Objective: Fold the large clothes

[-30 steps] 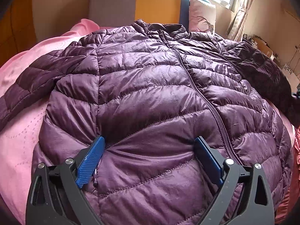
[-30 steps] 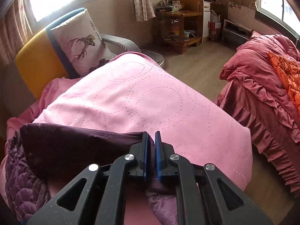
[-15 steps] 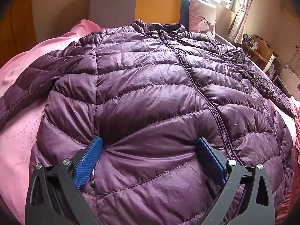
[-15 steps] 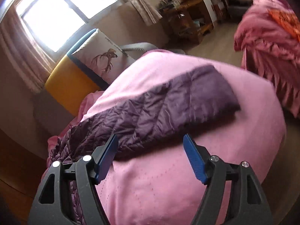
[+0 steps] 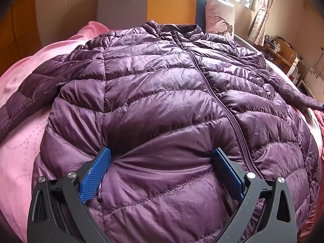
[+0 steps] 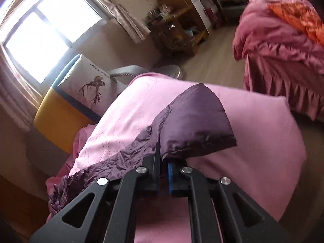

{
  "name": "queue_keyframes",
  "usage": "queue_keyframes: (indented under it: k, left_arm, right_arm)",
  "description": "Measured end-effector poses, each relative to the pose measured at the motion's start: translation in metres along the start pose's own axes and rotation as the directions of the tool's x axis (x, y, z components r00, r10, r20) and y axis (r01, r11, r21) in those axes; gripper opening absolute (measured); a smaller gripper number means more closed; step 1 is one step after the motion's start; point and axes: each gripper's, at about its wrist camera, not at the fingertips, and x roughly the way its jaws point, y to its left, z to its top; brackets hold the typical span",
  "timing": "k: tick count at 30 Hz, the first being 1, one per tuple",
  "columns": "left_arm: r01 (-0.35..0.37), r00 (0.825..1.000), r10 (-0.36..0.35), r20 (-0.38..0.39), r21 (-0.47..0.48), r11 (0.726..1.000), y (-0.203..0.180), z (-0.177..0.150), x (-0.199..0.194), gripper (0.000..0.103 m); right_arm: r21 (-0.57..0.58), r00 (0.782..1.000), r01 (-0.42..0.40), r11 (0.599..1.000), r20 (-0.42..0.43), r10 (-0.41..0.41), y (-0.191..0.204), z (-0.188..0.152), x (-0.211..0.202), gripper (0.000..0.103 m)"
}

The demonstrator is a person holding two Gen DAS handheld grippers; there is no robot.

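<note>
A purple quilted jacket (image 5: 162, 101) lies front-up and zipped on a pink blanket (image 5: 24, 141). Its collar points toward the headboard. My left gripper (image 5: 162, 151) stands open, its blue pads pressed into the jacket's lower front just left of the zip. The jacket's left sleeve (image 5: 30, 93) lies out over the blanket. In the right wrist view my right gripper (image 6: 164, 158) is shut on the edge of the other sleeve (image 6: 194, 121) near the cuff. The cuff end rises above the pink blanket (image 6: 253, 131).
A grey, orange and blue headboard (image 5: 158, 2) and a deer-print pillow (image 6: 89, 81) stand at the bed's far end. Beyond the bed's right edge are bare floor, a wooden shelf unit (image 6: 182, 26) and a heap of red-pink bedding (image 6: 283, 40).
My right gripper opened and left the sleeve lying flat on the blanket, then rolled and closed on it again near the cuff. The left gripper kept still.
</note>
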Motion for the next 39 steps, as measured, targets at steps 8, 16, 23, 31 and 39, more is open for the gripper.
queue_keyframes:
  k: [8, 16, 23, 31, 39]
  left_arm:
    - [0.002, 1.0, -0.002, -0.015, 0.008, 1.0, 0.006, 0.003, 0.001, 0.099]
    - [0.068, 0.997, -0.064, 0.04, -0.105, 0.992, 0.034, 0.018, -0.031, 0.099]
    - [0.052, 0.996, -0.043, 0.08, -0.122, 0.991, 0.052, 0.013, -0.039, 0.098]
    - [0.027, 0.998, -0.023, 0.062, -0.06, 0.998, 0.055, -0.013, -0.031, 0.098]
    - [0.067, 0.996, -0.065, 0.059, -0.023, 0.998, 0.062, -0.04, -0.035, 0.095]
  right_arm:
    - [-0.008, 0.97, 0.235, 0.972, -0.064, -0.235, -0.045, -0.042, 0.02, 0.005]
    - [-0.04, 0.969, 0.247, 0.968, 0.007, -0.247, -0.026, -0.049, -0.02, 0.059]
    - [-0.372, 0.987, -0.104, 0.922, -0.15, 0.051, 0.1, -0.131, -0.033, 0.06]
    - [-0.568, 0.875, -0.435, 0.699, -0.45, 0.179, 0.211, -0.287, -0.017, 0.059]
    - [-0.683, 0.918, -0.367, 0.631, -0.374, 0.129, 0.189, -0.332, -0.022, 0.06]
